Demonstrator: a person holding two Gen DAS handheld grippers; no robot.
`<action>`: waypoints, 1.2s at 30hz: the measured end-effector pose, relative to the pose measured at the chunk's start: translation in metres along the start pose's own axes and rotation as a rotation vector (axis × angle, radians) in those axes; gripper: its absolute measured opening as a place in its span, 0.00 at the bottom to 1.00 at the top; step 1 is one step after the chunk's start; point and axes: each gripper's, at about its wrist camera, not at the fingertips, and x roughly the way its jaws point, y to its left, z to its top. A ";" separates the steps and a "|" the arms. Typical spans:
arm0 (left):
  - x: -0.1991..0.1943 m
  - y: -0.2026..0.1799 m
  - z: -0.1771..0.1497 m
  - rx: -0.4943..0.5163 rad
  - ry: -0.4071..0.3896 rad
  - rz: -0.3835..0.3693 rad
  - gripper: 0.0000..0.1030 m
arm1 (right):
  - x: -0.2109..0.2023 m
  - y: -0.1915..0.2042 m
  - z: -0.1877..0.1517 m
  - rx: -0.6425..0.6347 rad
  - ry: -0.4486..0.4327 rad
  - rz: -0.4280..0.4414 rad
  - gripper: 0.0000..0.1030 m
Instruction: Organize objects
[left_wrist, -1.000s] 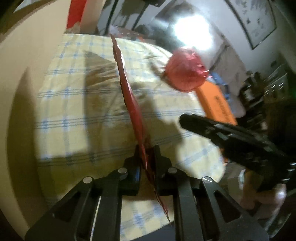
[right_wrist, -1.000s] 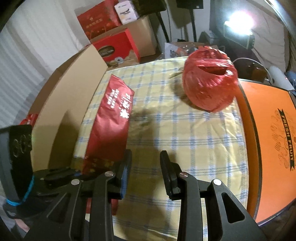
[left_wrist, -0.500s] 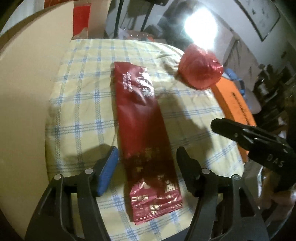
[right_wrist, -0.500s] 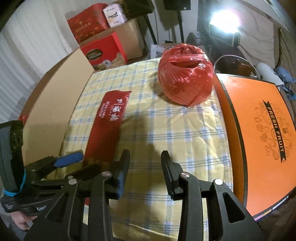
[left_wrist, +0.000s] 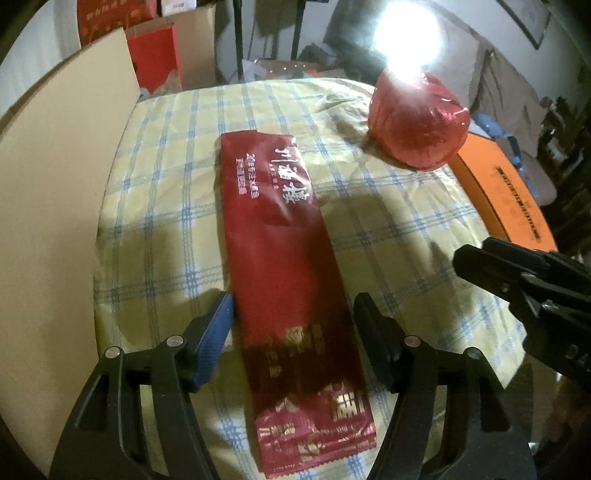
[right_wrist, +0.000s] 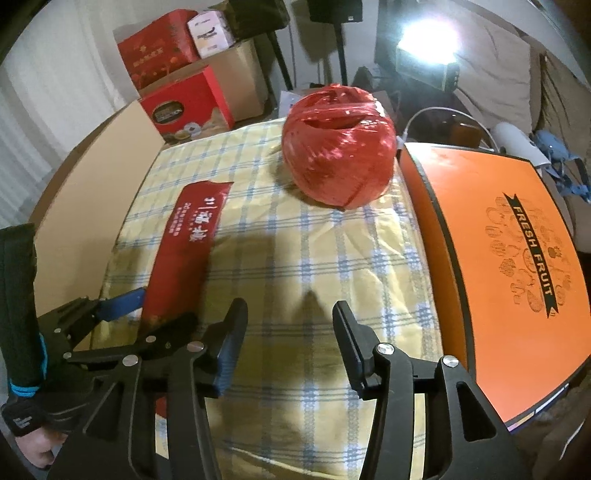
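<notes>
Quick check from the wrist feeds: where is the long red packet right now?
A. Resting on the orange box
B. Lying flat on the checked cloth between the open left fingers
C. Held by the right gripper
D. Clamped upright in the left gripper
B. The long red packet lies flat on the checked cloth, and the left gripper straddles it with both fingers clear of its sides; the right gripper is empty.

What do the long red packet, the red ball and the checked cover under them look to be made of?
Long red packet: likely thin plastic or foil film, slight sheen, printed gold text, serrated sealed end.
Red ball: apparently wound plastic strapping twine, glossy, with visible wrapped strands and a hollow at the top.
Checked cover: woven fabric, matte, wrinkled and creased.
</notes>
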 end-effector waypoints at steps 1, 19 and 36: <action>0.001 -0.002 0.000 0.009 -0.005 0.013 0.60 | 0.000 -0.001 0.000 0.003 -0.004 -0.007 0.49; -0.023 0.002 0.005 0.022 -0.065 -0.046 0.37 | -0.004 -0.006 0.001 -0.008 -0.021 -0.019 0.49; -0.076 0.022 0.033 -0.006 -0.166 -0.095 0.37 | -0.012 -0.022 0.063 -0.014 -0.077 -0.088 0.71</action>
